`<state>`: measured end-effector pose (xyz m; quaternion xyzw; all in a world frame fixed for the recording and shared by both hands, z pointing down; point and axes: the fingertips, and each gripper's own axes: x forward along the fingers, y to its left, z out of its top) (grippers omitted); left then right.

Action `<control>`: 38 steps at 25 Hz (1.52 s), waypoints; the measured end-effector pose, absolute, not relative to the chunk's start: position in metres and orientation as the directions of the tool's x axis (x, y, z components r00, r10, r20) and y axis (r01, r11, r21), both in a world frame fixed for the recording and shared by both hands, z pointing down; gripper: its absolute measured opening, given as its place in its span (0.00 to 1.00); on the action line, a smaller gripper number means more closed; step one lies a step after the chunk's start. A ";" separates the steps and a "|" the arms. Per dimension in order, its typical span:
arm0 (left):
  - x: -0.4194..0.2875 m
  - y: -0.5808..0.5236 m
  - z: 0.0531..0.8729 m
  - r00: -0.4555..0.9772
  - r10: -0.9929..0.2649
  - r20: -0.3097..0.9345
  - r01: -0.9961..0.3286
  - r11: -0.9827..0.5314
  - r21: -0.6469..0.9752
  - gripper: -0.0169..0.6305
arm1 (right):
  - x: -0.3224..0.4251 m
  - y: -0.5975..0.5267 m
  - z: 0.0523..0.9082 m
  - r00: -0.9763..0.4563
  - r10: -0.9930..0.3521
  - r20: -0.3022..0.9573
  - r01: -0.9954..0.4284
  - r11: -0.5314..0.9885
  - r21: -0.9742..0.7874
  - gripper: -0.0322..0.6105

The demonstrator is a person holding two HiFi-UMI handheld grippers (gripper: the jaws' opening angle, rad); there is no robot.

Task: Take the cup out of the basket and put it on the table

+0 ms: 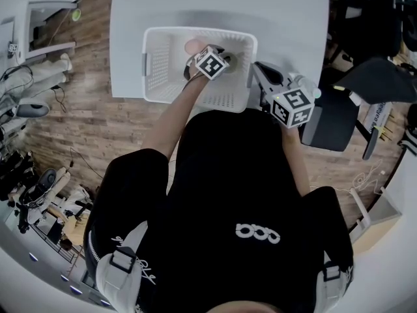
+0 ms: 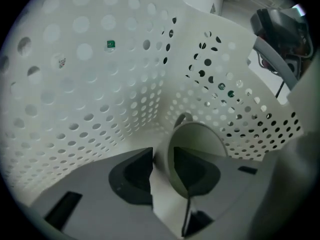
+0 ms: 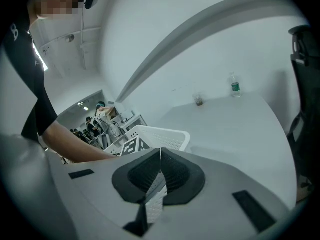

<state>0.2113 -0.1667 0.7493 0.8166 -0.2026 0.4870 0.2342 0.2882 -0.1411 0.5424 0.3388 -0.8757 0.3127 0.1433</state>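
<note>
A white cup point(image 2: 200, 134) lies tilted near a corner of the white perforated basket point(image 1: 159, 64), handle upward and mouth toward the camera. My left gripper point(image 2: 163, 166) reaches down into the basket, its marker cube point(image 1: 212, 64) above the middle. One pad point(image 2: 135, 176) rests against the cup's outer wall. The other pad point(image 2: 195, 171) is inside the mouth, so the jaws are shut on the rim wall. My right gripper point(image 3: 160, 156) hangs shut and empty just right of the basket, over the table's front edge. The head view does not show the cup.
The basket stands at the front edge of a white table point(image 1: 215, 5). Far across the table are a small bottle point(image 3: 235, 87) and a little glass point(image 3: 199, 100). A black chair point(image 1: 371, 77) is at the right. Equipment clutters the wooden floor at the left.
</note>
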 end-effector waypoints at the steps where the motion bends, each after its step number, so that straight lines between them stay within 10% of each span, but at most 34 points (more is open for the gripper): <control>1: 0.212 -0.167 0.753 0.443 -0.102 0.891 -0.559 -0.808 0.186 0.24 | 0.289 -0.141 0.543 -0.728 -0.504 0.465 -0.685 0.574 -0.450 0.09; 38: 0.194 -0.180 0.668 0.421 -0.291 0.859 -0.625 -0.779 0.043 0.09 | 0.310 -0.117 0.531 -0.699 -0.559 0.446 -0.715 0.558 -0.421 0.09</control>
